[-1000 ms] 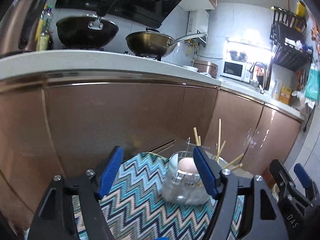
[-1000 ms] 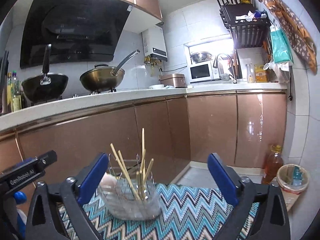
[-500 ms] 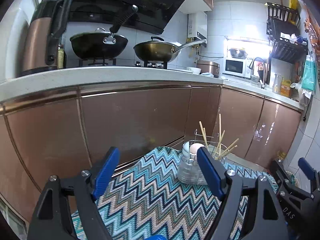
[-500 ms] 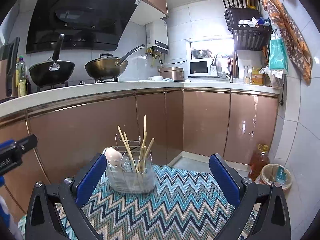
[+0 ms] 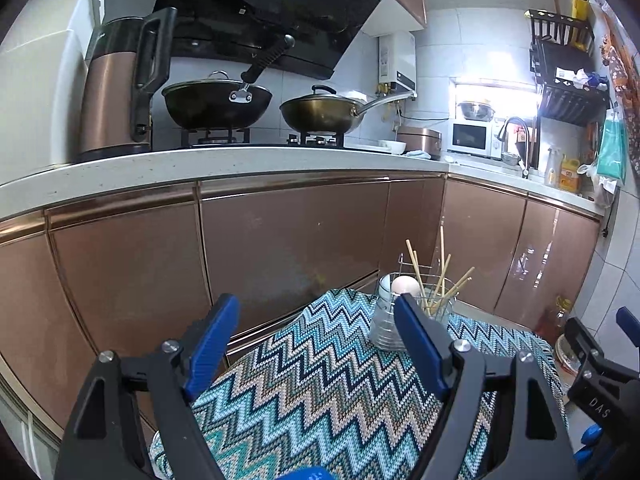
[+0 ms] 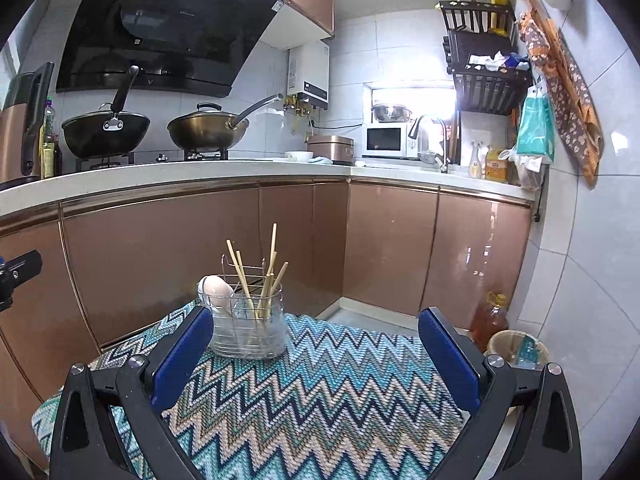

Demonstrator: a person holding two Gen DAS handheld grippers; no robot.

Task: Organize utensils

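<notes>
Clear plastic holder (image 6: pixel 249 328) with upright chopsticks (image 6: pixel 256 276) stands at the cloth's (image 6: pixel 320 392) far edge. Right gripper (image 6: pixel 316 356), wide open and empty, faces it; left gripper (image 5: pixel 320 344), also gaping, empty, sees it off right.

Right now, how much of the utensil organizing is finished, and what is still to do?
Done, as it looks: the chopsticks and a pale spoon stand in the clear holder on the zigzag cloth. In hand: nothing; the left gripper and the right gripper are open and empty, apart from the holder. Left: no loose utensils show on the cloth, so the job appears near its end.
</notes>
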